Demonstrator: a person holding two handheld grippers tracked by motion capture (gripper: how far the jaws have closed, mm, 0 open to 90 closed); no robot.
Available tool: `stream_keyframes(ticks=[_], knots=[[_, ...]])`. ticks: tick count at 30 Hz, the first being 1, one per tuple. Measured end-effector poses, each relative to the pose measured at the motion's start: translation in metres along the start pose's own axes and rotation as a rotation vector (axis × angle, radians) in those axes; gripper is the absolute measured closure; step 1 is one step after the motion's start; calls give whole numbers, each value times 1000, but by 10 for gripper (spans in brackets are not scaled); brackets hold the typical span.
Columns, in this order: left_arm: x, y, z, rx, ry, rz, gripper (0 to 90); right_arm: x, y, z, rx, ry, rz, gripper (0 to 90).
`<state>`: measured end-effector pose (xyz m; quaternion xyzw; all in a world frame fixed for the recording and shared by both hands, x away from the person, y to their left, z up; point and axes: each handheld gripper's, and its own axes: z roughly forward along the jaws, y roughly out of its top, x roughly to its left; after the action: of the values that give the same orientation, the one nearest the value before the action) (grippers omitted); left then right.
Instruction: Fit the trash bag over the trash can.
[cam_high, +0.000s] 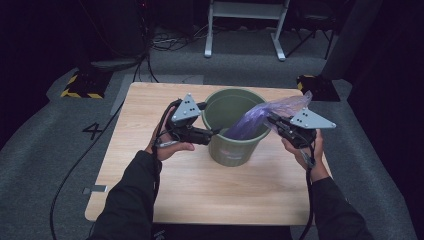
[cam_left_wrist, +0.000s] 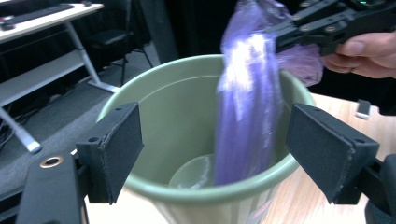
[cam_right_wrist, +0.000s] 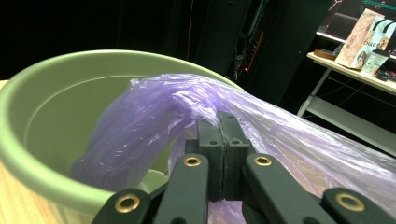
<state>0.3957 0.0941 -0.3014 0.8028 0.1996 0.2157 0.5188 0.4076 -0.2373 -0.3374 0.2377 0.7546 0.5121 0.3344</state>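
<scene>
Nearest the high camera are the person's dark sleeves, coming up from six o'clock over the light wooden table. At the table's centre stands a green plastic bin. The left gripper sits at the bin's nine o'clock, its tip at the rim; the right gripper sits at three o'clock, clamped on a purple plastic bag that drapes from it down into the bin.

In the left gripper view the two black pads stand wide apart with nothing between them, framing the bin's near rim. The bag hangs blurred inside, at one o'clock from the pads, pinched above by the right gripper.

In the right gripper view the jaws are pressed together on a fold of the bag, the bin wall curving off at nine o'clock.

The work looks like lining the bin. To do it well, the free left gripper should probably catch the bag's loose edge opposite the held fold, so both can spread the mouth over the rim without dragging the light bin across the table.
</scene>
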Motion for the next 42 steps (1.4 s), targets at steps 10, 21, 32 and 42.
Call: stream_keyframes(ticks=[10, 21, 32, 42], knots=[[-26, 18, 31, 40, -46, 78, 229, 7, 3, 3, -1, 43, -26, 892], [-38, 19, 53, 95, -51, 96, 300, 19, 6, -5, -15, 50, -75, 873], [-38, 18, 56, 71, -42, 120, 704, 28, 11, -15, -39, 68, -135, 845], [-33, 11, 53, 77, -21, 156, 896, 30, 10, -21, -42, 65, -113, 601]])
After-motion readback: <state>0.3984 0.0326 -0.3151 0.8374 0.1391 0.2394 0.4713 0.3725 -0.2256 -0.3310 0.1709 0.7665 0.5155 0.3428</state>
